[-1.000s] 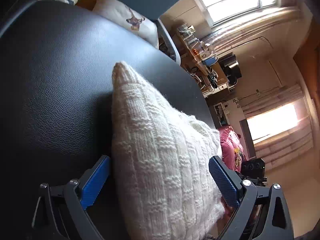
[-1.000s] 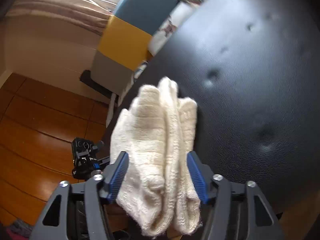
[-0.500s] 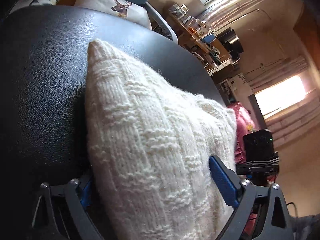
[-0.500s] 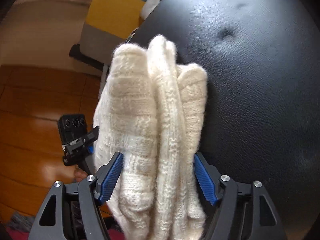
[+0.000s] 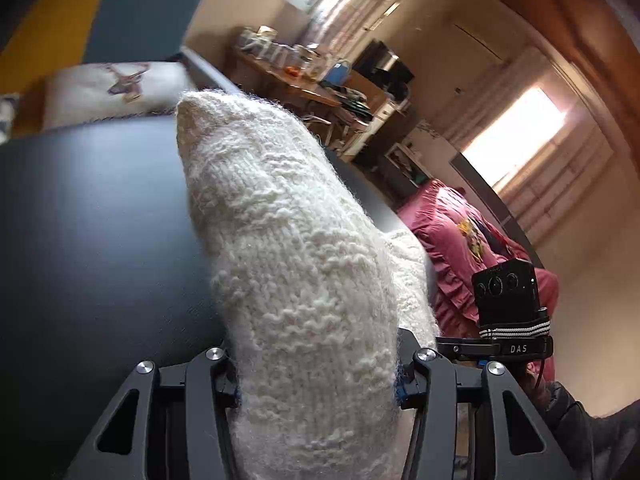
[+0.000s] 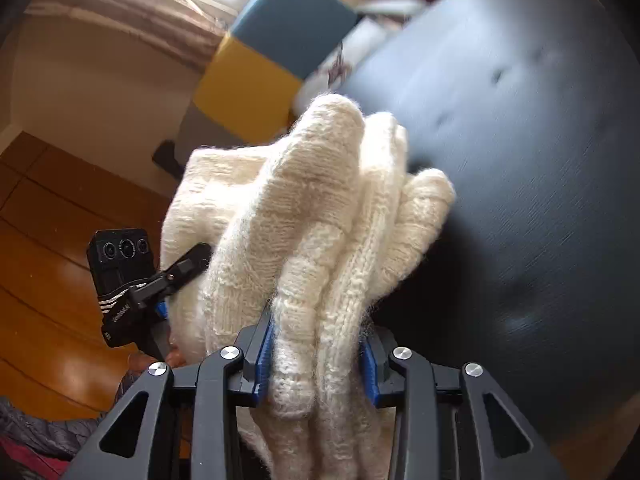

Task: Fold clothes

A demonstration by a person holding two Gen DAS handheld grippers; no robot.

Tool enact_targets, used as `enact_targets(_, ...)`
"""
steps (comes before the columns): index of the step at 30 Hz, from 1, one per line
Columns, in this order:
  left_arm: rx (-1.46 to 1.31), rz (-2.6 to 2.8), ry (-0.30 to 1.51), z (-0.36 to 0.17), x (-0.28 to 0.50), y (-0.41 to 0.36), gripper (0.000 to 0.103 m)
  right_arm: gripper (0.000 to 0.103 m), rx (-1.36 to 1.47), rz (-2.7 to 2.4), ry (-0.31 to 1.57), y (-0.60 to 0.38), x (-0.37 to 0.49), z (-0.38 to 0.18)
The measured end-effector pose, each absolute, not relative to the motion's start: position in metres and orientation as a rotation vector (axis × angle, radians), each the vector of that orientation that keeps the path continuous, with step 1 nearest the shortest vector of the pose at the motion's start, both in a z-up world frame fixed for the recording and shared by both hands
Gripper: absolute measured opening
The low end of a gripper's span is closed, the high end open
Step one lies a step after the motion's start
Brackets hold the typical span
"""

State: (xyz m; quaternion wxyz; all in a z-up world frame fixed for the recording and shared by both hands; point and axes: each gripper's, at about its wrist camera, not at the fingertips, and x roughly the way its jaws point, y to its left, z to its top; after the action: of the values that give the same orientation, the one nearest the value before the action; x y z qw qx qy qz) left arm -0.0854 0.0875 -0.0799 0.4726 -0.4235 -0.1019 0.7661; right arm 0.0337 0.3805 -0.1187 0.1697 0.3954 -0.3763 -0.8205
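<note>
A cream knitted sweater (image 5: pixel 296 264), folded into a thick bundle, is lifted off the black leather seat (image 5: pixel 92 240). In the left wrist view my left gripper (image 5: pixel 318 376) has its jaws closing on one end of the bundle, the knit bulging over both pads. In the right wrist view my right gripper (image 6: pixel 316 356) is closing too, its blue pads pressed into several folded layers of the sweater (image 6: pixel 304 216). The left gripper (image 6: pixel 160 292) also shows there at the sweater's far end.
The black leather seat (image 6: pixel 520 160) fills the right of the right wrist view. A blue, yellow and grey block (image 6: pixel 264 64) and a deer-print cushion (image 5: pixel 116 88) sit behind it. A pink garment (image 5: pixel 460 248), a cluttered desk (image 5: pixel 304 76) and wooden floor (image 6: pixel 52 240) surround it.
Both grippers went from wide open around the sweater to squeezed onto it. The bundle has come up off the seat and the left view has rolled towards upright.
</note>
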Motion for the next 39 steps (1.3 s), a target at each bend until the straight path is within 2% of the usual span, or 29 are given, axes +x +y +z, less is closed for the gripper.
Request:
enact_targets(6,-0.918,1.744,-0.122,-0.034,-0.131,0.219,0.051,0.035,1.037,-2.613,-1.107,0.469,0.050,-0.075)
enact_targets(8,-0.949,1.715,-0.052,-0.042,-0.147,0.263,0.054,0.035,1.127,-2.706,-1.111,0.492,0.051,-0.086)
enact_targets(11,-1.102,1.734,0.134,-0.089,-0.168,0.325,0.059,0.035,1.432,-2.814,-1.078,0.526,0.047,-0.128)
enact_targets(12,-1.157,1.751,0.208,-0.108,-0.173,0.342,0.061,0.043,1.460,-2.826,-1.062,0.529,0.049,-0.142)
enact_targets(13,-1.172,1.774,0.198,-0.118,-0.178,0.346,0.073,0.043,1.400,-2.811,-1.127,0.534,0.055,-0.148)
enact_targets(14,-1.188,1.794,0.185,-0.127,-0.183,0.349,0.080,0.044,1.325,-2.787,-1.206,0.540,0.061,-0.153)
enact_targets(16,-1.225,1.777,0.112,-0.128,-0.192,0.342,0.081,0.044,1.202,-2.739,-1.335,0.550,0.072,-0.160)
enact_targets(18,-1.219,1.784,0.103,-0.123,-0.196,0.336,0.081,0.046,1.160,-2.714,-1.372,0.551,0.078,-0.159)
enact_targets(22,-1.135,1.894,0.119,-0.094,-0.192,0.314,0.080,0.046,1.133,-2.965,-1.073,0.539,0.087,-0.108)
enact_targets(24,-1.063,1.976,0.101,-0.077,-0.189,0.298,0.080,0.047,1.074,-3.096,-0.725,0.525,0.077,-0.072)
enact_targets(26,-1.045,1.972,0.031,-0.072,-0.185,0.284,0.080,0.047,1.056,-3.115,-0.454,0.498,0.049,-0.048)
enact_targets(30,-1.030,1.897,0.003,-0.074,-0.158,0.289,0.080,0.046,1.203,-2.982,-0.135,0.446,0.006,-0.071)
enact_targets(32,-1.032,1.879,0.055,-0.081,-0.143,0.308,0.080,0.045,1.393,-2.931,-0.116,0.456,0.001,-0.114)
enact_targets(36,-1.024,1.896,0.211,-0.100,-0.125,0.353,0.082,0.045,1.268,-3.028,-0.399,0.479,0.044,-0.140)
enact_targets(39,-1.010,1.933,0.274,-0.104,-0.121,0.366,0.088,0.046,1.257,-3.108,-0.331,0.467,0.045,-0.139)
